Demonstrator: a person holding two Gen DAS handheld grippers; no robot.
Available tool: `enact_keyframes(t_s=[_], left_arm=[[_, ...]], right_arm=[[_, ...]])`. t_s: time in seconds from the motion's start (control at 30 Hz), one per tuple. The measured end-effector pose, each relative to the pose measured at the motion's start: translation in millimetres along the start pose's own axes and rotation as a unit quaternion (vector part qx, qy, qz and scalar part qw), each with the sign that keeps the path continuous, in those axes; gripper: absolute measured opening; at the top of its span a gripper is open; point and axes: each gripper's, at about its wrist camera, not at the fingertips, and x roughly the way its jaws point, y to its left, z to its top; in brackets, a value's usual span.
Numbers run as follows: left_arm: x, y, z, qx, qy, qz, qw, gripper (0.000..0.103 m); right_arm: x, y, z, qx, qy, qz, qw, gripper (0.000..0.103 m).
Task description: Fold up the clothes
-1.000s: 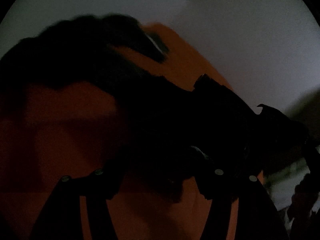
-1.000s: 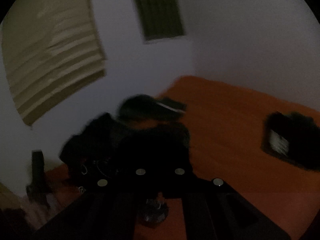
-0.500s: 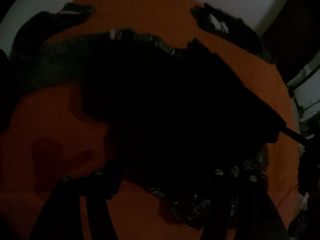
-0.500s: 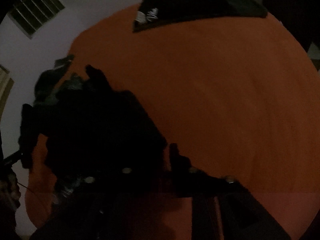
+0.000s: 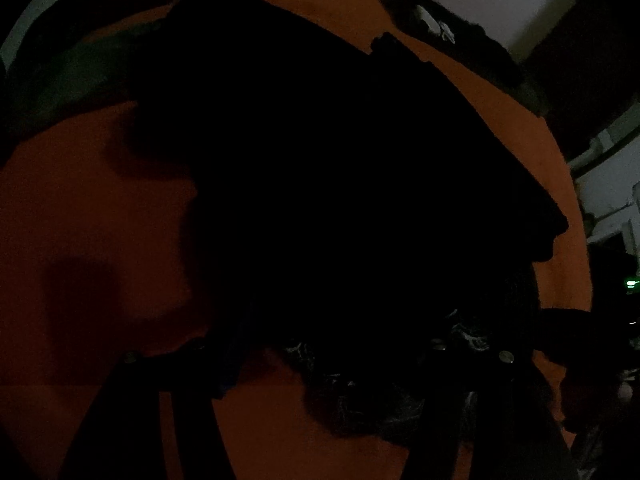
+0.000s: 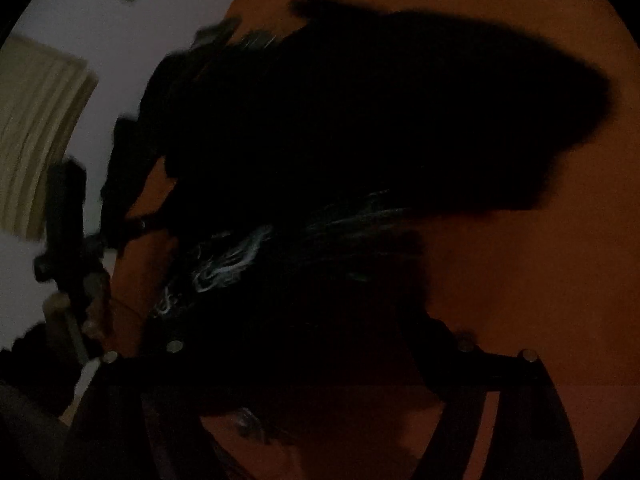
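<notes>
The scene is very dark. A large black garment [image 5: 340,160] with a pale print lies spread on an orange surface [image 5: 80,208] and fills most of both views; in the right wrist view it [image 6: 360,120] shows its print near the middle. My left gripper [image 5: 312,360] has its fingers wide apart low in the frame, with cloth lying across them. My right gripper [image 6: 316,352] also has its fingers wide apart, and the cloth covers the gap. The frames are too dark to show any grip.
Another dark garment [image 5: 452,36] lies at the far right of the orange surface, and a dark pile [image 5: 72,48] at the far left. A pale wall [image 6: 100,60] and a slatted window [image 6: 36,128] stand beyond the surface. The other handheld gripper [image 6: 68,248] shows at the left.
Both grippers have tipped down from facing the walls toward the orange surface and come lower. The black garment, hanging bunched a second ago, now lies spread wide below them.
</notes>
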Motion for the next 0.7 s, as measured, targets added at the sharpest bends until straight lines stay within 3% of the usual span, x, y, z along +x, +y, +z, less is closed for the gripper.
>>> enact_keyframes(t_s=[0.03, 0.1, 0.17, 0.23, 0.3, 0.33, 0.43, 0.5, 0.57, 0.63, 0.7], left_arm=[[-2, 0, -2, -0.007, -0.001, -0.003, 1.0, 0.062], [-7, 5, -5, -0.037, -0.005, -0.01, 0.9993, 0.062], [-12, 9, -10, -0.069, -0.01, -0.029, 0.9972, 0.062], [-14, 10, -15, -0.092, -0.01, -0.045, 0.9947, 0.062], [-13, 5, -21, -0.1, -0.006, -0.053, 0.9936, 0.062], [-12, 0, -24, -0.098, -0.005, -0.054, 0.9938, 0.062], [-2, -14, -19, -0.085, 0.001, -0.055, 0.9948, 0.062], [1, -23, -13, -0.074, 0.006, -0.056, 0.9956, 0.062], [2, -32, -7, -0.062, 0.013, -0.058, 0.9963, 0.062], [3, -41, -2, -0.05, 0.018, -0.06, 0.9968, 0.062], [6, -56, -4, -0.029, 0.019, -0.062, 0.9975, 0.062]], right_arm=[[4, 5, 6, -0.009, 0.001, -0.018, 1.0, 0.001], [-22, 8, 25, -0.002, -0.057, -0.014, 0.998, 0.002], [-69, 8, 45, -0.008, -0.131, -0.036, 0.991, 0.002], [-131, 7, 64, -0.024, -0.216, -0.067, 0.974, 0.001], [-191, -1, 74, -0.029, -0.293, -0.123, 0.948, 0.001], [-209, -3, 78, -0.034, -0.312, -0.154, 0.937, 0.001], [-223, -22, 85, -0.059, -0.309, -0.266, 0.911, 0.002], [-215, -58, 88, -0.038, -0.265, -0.309, 0.913, 0.002], [-205, -94, 87, 0.01, -0.221, -0.33, 0.918, 0.02], [-197, -127, 83, 0.058, -0.183, -0.348, 0.918, 0.026], [-202, -144, 67, 0.087, -0.187, -0.344, 0.916, 0.027]])
